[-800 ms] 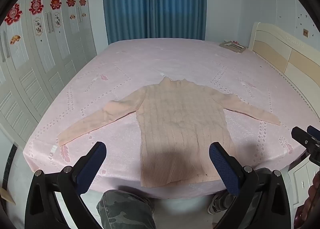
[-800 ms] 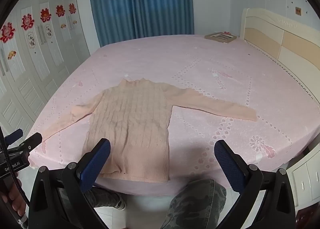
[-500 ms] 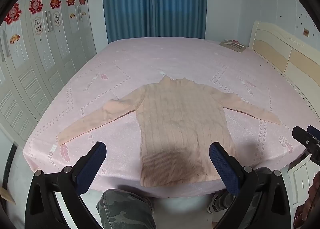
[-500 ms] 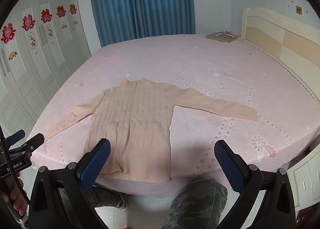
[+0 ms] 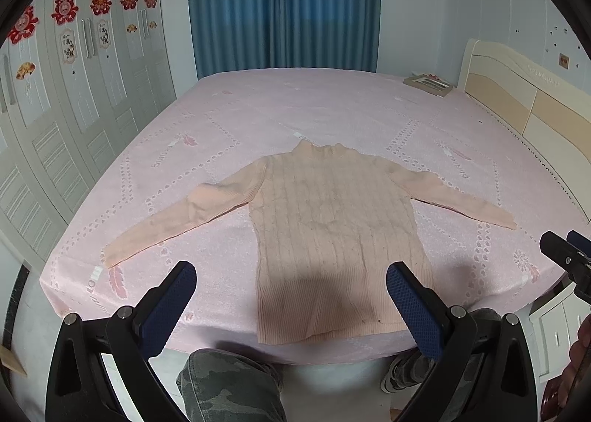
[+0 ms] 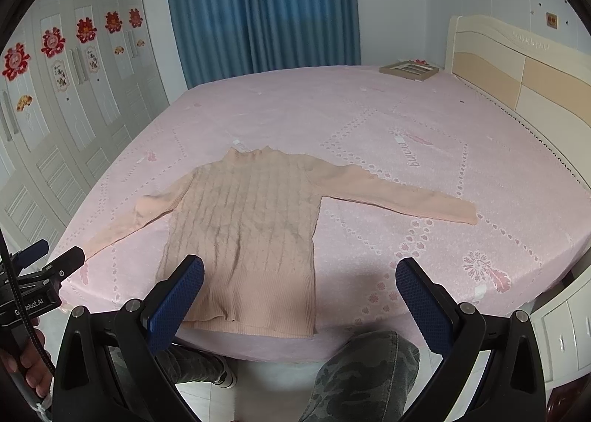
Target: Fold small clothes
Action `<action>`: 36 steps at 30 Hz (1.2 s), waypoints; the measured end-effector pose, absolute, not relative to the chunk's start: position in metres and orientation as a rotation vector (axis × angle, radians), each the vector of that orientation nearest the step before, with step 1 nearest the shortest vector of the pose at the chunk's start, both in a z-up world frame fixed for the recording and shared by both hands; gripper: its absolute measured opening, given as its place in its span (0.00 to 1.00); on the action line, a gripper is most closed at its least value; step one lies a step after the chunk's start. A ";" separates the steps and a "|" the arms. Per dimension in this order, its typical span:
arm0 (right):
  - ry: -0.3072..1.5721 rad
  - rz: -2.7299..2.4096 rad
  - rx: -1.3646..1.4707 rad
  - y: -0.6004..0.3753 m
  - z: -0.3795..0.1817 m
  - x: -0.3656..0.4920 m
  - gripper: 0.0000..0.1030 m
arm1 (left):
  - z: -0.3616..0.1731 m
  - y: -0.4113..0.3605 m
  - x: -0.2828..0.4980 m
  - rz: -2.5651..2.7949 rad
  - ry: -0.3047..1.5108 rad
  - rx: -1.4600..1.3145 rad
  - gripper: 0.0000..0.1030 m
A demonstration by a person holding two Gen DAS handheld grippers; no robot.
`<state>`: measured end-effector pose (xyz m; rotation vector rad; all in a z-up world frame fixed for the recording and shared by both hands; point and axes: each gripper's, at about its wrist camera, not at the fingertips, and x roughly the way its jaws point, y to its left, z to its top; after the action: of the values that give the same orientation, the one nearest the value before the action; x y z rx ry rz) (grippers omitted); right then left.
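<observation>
A small peach cable-knit sweater (image 5: 332,230) lies flat, front up, near the front edge of a pink bed (image 5: 332,108), both sleeves spread out to the sides. It also shows in the right wrist view (image 6: 251,230). My left gripper (image 5: 291,296) is open and empty, held above the sweater's hem. My right gripper (image 6: 299,292) is open and empty, above the hem's right side. Neither gripper touches the sweater.
A picture frame (image 5: 428,84) lies at the bed's far right corner. A cream headboard (image 5: 524,108) stands on the right, white wardrobe doors (image 5: 74,108) on the left, blue curtains (image 5: 284,4) behind. My camouflage-trousered legs (image 5: 229,385) stand at the bed's front edge.
Both grippers have drifted slightly, the view shifting a little. The sweater has not moved and both grippers stay open.
</observation>
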<state>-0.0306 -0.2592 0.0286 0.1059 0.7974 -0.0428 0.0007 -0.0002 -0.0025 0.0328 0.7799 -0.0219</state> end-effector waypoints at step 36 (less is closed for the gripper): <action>0.787 -0.045 0.129 -0.264 0.035 -0.035 0.99 | 0.003 -0.003 -0.002 -0.046 0.743 0.021 1.00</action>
<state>-0.0345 -0.2642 0.0351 0.1294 0.7874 -0.0452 -0.0024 -0.0034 0.0030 0.0205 0.7432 -0.0461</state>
